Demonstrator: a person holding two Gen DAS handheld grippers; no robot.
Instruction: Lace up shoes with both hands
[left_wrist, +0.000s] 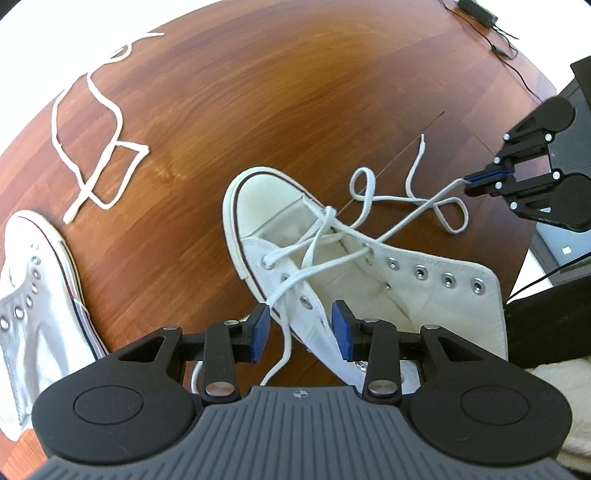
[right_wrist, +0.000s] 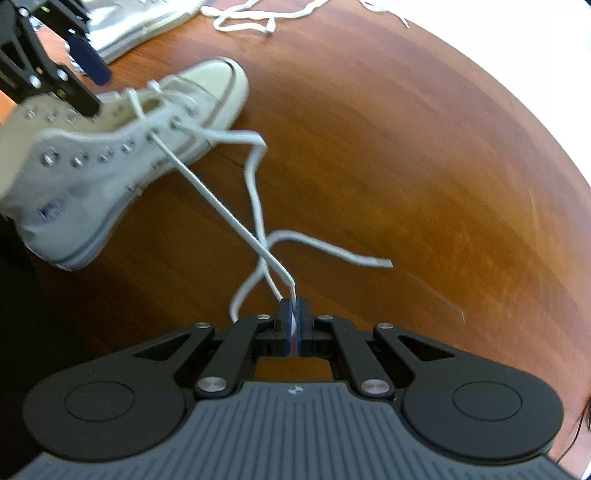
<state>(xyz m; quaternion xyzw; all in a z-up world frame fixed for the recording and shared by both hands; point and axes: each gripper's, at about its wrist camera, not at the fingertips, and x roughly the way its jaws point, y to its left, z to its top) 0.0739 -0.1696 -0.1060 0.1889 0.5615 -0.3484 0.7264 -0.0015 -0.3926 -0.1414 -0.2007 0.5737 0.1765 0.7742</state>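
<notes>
Pulling with your right tongs (right_wrist: 294, 325) clamped on the lace (right_wrist: 221, 206) can drag the shoe (left_wrist: 332, 266); left tongs (left_wrist: 301, 334) stand apart, holding nothing.

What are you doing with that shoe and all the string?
A person is lacing a white high-top sneaker on a wooden table. The right tool is shut on the shoelace, pulling it sideways from an eyelet. The left tool is open over the sneaker. Only the lowest eyelets are laced.
</notes>
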